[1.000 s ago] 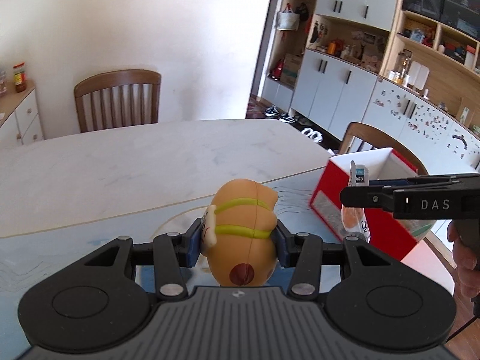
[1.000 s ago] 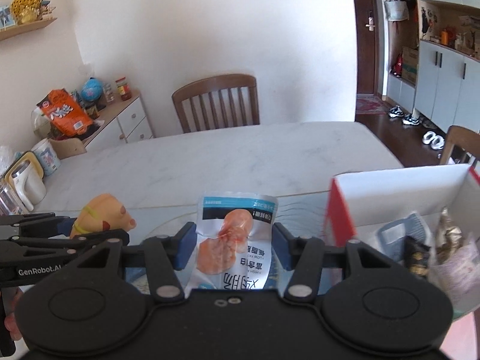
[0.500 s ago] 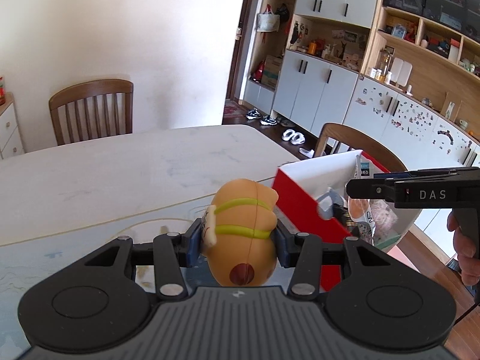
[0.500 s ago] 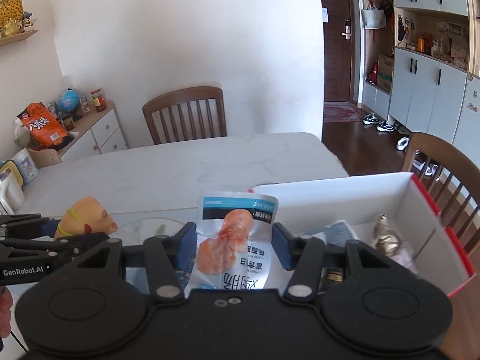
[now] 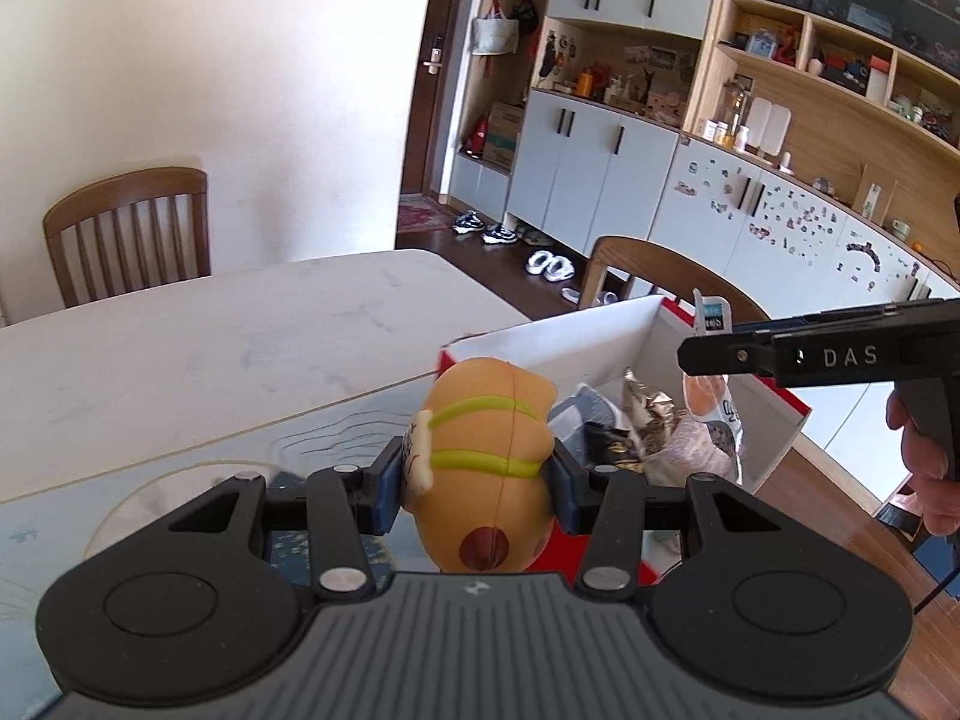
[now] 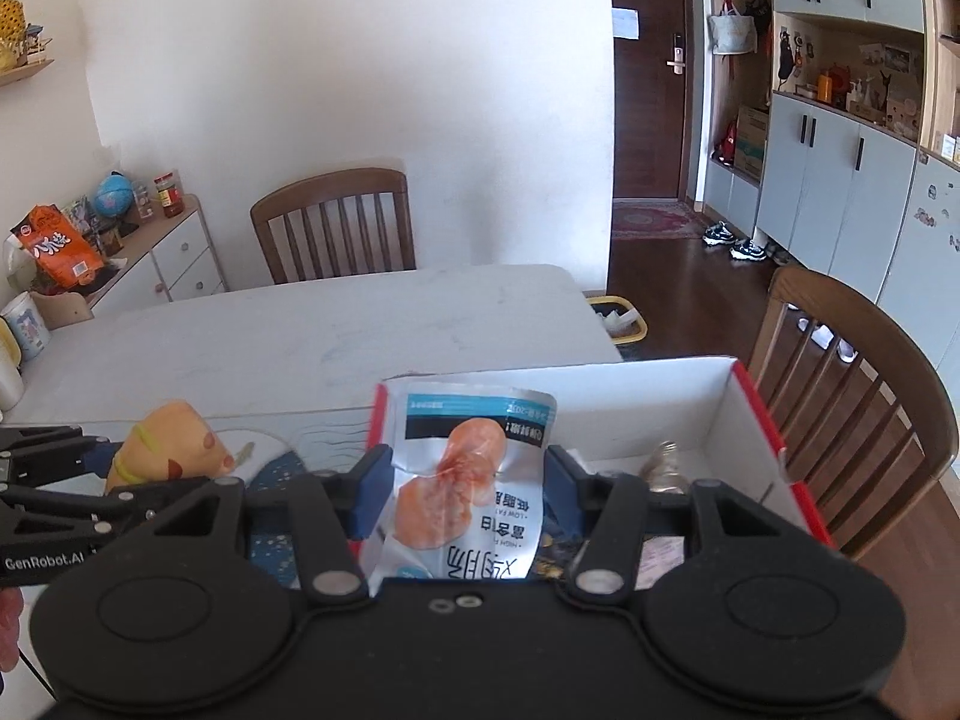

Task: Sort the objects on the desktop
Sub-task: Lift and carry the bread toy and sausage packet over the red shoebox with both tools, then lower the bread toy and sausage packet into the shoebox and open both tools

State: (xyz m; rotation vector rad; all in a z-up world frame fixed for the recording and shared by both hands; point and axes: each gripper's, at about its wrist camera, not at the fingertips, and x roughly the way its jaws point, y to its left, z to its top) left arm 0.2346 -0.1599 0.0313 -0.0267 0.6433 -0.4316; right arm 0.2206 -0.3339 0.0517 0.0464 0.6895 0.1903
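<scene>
My left gripper (image 5: 477,483) is shut on an orange squishy toy (image 5: 486,450) with yellow-green stripes, held at the near left corner of a red box with white inner walls (image 5: 576,330). My right gripper (image 6: 465,495) is shut on a silver and blue snack pouch (image 6: 468,480) showing orange meat, held over the box's (image 6: 660,396) left part. In the left wrist view the pouch (image 5: 711,396) hangs from the right gripper (image 5: 708,354) above the box. In the right wrist view the toy (image 6: 165,444) sits in the left gripper (image 6: 90,468) at the left.
The box holds several wrapped snacks (image 5: 648,420). It stands at the right edge of a white marble table (image 6: 300,342) with a blue patterned mat (image 5: 180,438). Wooden chairs stand at the far side (image 6: 336,222) and at the right (image 6: 852,390). A sideboard with jars (image 6: 120,240) is at the left.
Both grippers have moved to the right toward the box with their loads. The pouch is now over the box's inside and the toy is at its near corner.
</scene>
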